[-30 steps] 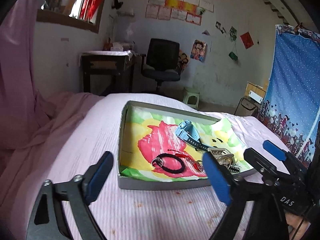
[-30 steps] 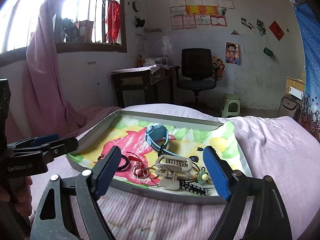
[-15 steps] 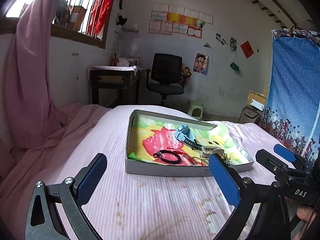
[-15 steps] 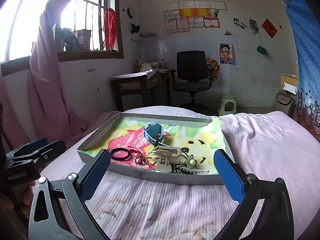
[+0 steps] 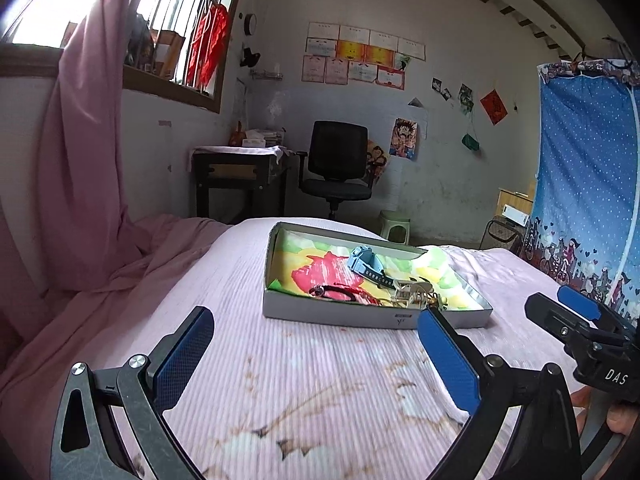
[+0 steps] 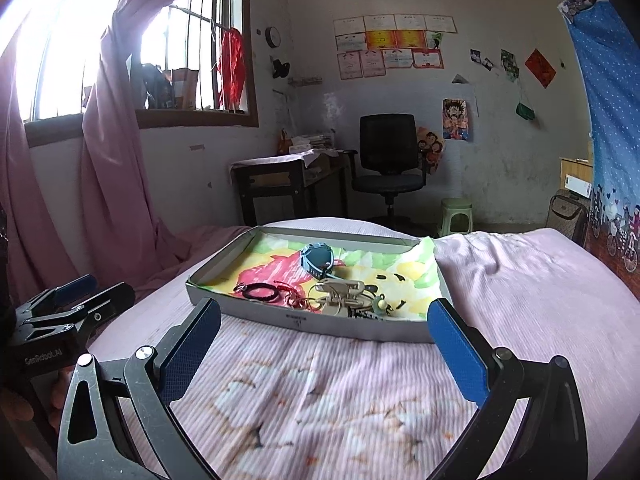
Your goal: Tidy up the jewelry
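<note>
Both the left claw (image 5: 316,354) and right claw (image 6: 322,344) gaped empty, short of the tray (image 6: 360,326) at twelve o'clock. Sorting seemingly hadn't begun; next, reach in for the jumbled jewelry (image 6: 340,294).

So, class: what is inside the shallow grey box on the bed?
Inside the box lie a blue watch, a black bracelet, red cord and a beige hair clip, on a colourful drawing. The clip covers other small pieces; those cannot be identified.
</note>
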`<state>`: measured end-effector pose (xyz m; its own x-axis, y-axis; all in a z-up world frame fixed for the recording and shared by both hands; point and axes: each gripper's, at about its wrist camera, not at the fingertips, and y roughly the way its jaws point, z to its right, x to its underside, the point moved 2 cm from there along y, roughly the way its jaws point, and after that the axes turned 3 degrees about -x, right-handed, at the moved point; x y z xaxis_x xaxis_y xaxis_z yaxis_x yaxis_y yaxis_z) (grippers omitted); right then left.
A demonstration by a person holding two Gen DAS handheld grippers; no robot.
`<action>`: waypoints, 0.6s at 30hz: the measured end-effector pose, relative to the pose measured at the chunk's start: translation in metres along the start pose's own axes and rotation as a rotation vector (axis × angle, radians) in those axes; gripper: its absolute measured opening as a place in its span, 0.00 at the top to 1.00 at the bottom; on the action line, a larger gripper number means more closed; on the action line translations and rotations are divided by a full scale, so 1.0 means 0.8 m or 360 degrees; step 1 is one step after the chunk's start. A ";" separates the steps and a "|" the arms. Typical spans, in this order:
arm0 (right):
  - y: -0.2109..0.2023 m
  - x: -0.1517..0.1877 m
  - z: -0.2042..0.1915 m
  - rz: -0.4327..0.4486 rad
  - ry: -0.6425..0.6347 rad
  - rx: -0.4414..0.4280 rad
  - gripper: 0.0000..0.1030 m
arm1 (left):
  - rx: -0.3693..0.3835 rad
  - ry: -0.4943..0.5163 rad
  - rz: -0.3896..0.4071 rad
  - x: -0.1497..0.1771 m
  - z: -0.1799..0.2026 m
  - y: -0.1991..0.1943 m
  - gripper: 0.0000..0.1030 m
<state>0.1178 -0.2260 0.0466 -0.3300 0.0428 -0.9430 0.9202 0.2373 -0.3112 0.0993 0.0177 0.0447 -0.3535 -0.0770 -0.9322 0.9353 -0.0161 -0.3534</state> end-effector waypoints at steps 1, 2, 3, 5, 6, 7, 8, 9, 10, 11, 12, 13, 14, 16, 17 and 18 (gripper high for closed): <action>-0.004 0.002 0.001 0.0002 0.0013 -0.0001 0.01 | 0.0000 -0.0003 0.0001 0.003 0.000 -0.004 0.00; -0.008 0.005 0.001 0.0004 0.0022 -0.0001 0.01 | -0.0003 -0.0004 0.0002 0.004 -0.001 -0.008 0.00; -0.013 0.008 0.001 0.0006 0.0030 0.0000 0.01 | -0.0007 -0.0005 0.0004 0.007 -0.002 -0.011 0.00; -0.022 0.013 0.003 0.0009 0.0036 0.0008 0.01 | -0.0003 -0.0006 0.0004 0.011 -0.002 -0.018 0.00; -0.025 0.015 0.002 0.0009 0.0038 0.0010 0.01 | -0.0003 -0.0007 0.0005 0.014 -0.002 -0.023 0.00; -0.030 0.018 0.003 0.0007 0.0043 0.0013 0.01 | -0.0002 -0.0009 0.0008 0.017 -0.003 -0.028 0.00; -0.033 0.019 0.003 0.0004 0.0045 0.0020 0.01 | -0.0001 -0.0011 0.0013 0.019 -0.003 -0.032 0.00; -0.037 0.021 0.003 0.0005 0.0047 0.0030 0.01 | -0.0002 -0.0015 0.0019 0.024 -0.004 -0.038 0.00; -0.041 0.023 0.004 0.0005 0.0049 0.0036 0.01 | -0.0001 -0.0017 0.0020 0.028 -0.004 -0.043 0.00; -0.045 0.026 0.004 0.0003 0.0051 0.0043 0.01 | 0.0000 -0.0015 0.0021 0.033 -0.003 -0.046 0.00; -0.049 0.028 0.004 0.0001 0.0053 0.0048 0.01 | -0.0003 -0.0014 0.0027 0.039 -0.003 -0.051 0.00; -0.053 0.031 0.004 0.0000 0.0054 0.0054 0.01 | -0.0009 -0.0013 0.0034 0.043 -0.002 -0.055 0.00; -0.056 0.034 0.004 -0.0002 0.0053 0.0063 0.01 | -0.0016 -0.0006 0.0042 0.048 -0.002 -0.059 0.00; -0.062 0.042 0.003 -0.0012 0.0045 0.0077 0.01 | -0.0028 0.0006 0.0043 0.054 0.000 -0.065 0.00; -0.065 0.046 0.002 -0.0017 0.0040 0.0079 0.01 | -0.0029 0.0013 0.0043 0.057 0.001 -0.068 0.00; -0.068 0.050 0.001 -0.0019 0.0036 0.0083 0.01 | -0.0030 0.0020 0.0047 0.061 0.001 -0.071 0.00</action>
<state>0.0547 -0.2382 0.0258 -0.3454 0.0620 -0.9364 0.9256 0.1871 -0.3290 0.0289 0.0142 0.0197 -0.3259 -0.0646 -0.9432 0.9451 0.0050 -0.3269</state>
